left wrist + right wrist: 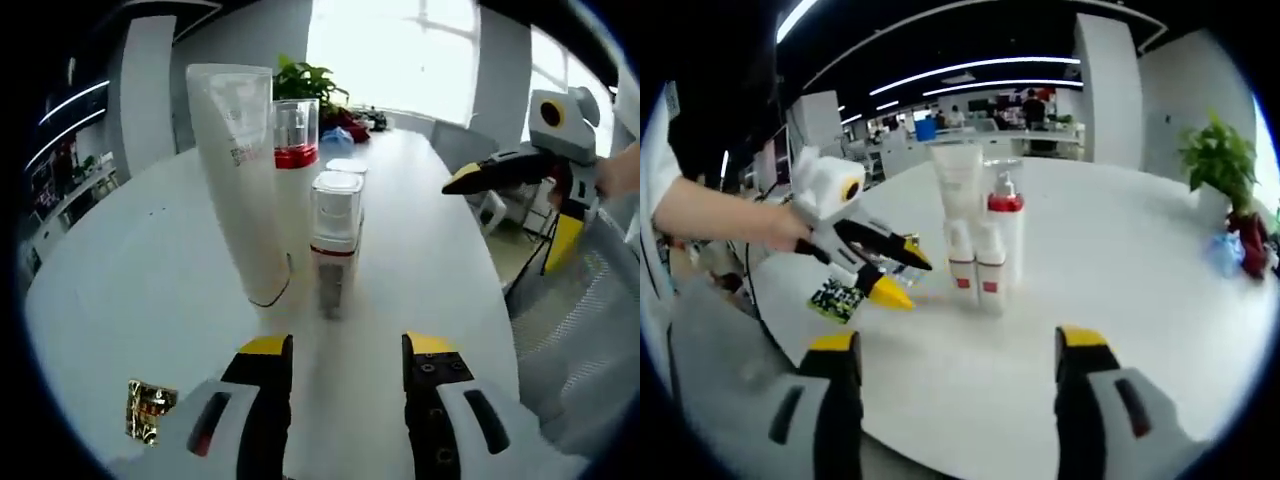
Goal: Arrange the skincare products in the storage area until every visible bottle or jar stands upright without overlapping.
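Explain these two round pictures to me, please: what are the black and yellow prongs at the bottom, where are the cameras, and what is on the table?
No robot here: a person holds a pair of tongs in each hand, and a camera rides on each pair. The left gripper view looks along the left tongs, whose yellow-tipped jaws stand apart with nothing between them. The right tongs are likewise open and empty in the right gripper view. Each pair also appears in the other picture, held by a hand. On the white table a close cluster stands upright: a tall white tube, a red-collared pump bottle and two small white bottles. A small printed packet lies flat near the left tongs. A potted plant stands further off.
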